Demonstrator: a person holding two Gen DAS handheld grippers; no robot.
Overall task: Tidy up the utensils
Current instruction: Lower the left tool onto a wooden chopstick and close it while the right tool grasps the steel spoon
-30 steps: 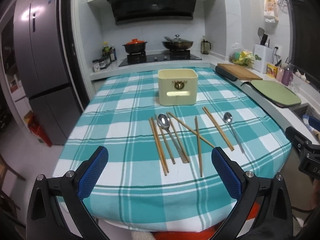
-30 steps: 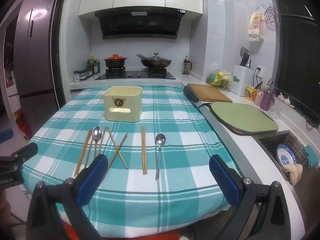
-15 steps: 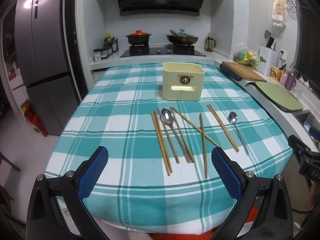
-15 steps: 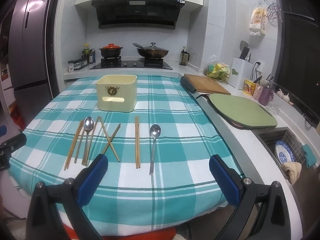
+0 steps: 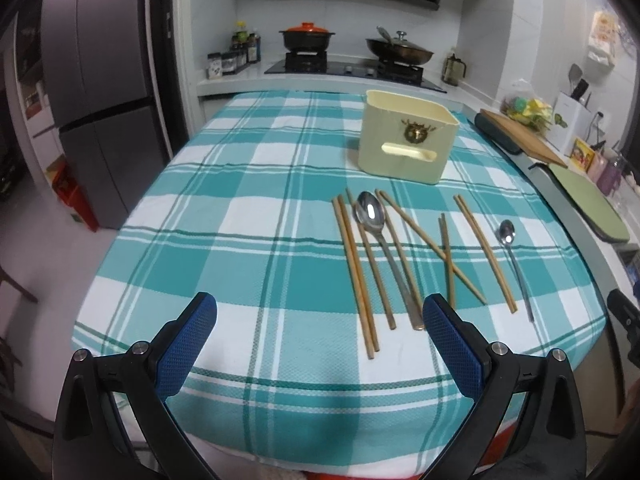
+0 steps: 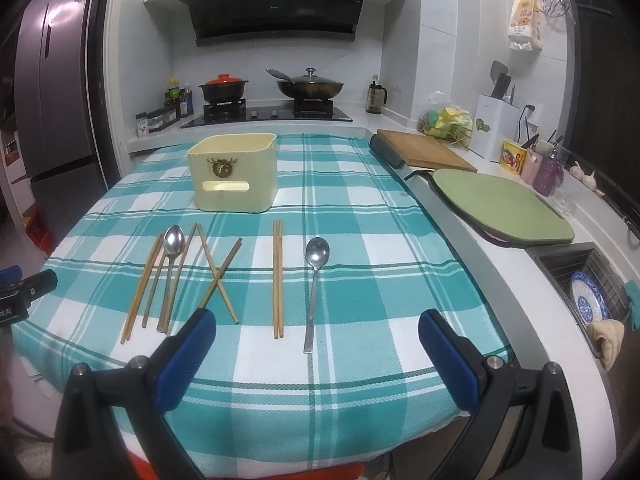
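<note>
Several wooden chopsticks [image 5: 354,268] and two metal spoons lie in a row on the teal checked tablecloth [image 5: 256,208]. A large spoon [image 5: 370,213] lies among the left chopsticks, a small spoon [image 5: 506,236] at the right. A cream utensil box [image 5: 406,142] stands upright behind them. In the right wrist view the box [image 6: 234,178], a chopstick pair [image 6: 277,276] and a spoon [image 6: 317,254] show. My left gripper [image 5: 320,332] is open and empty over the near table edge, left of the utensils. My right gripper [image 6: 316,340] is open and empty, just short of the spoon handle.
A fridge [image 5: 92,120] stands left. A stove with a red-lidded pot [image 5: 307,38] and a wok [image 5: 398,53] is behind the table. A wooden board [image 6: 424,154], a green mat [image 6: 500,208] and a sink with a plate [image 6: 588,296] line the right counter.
Both grippers have moved forward and closer to the table. The left view has swung left, so the utensils sit further right in it. Nothing on the table has moved.
</note>
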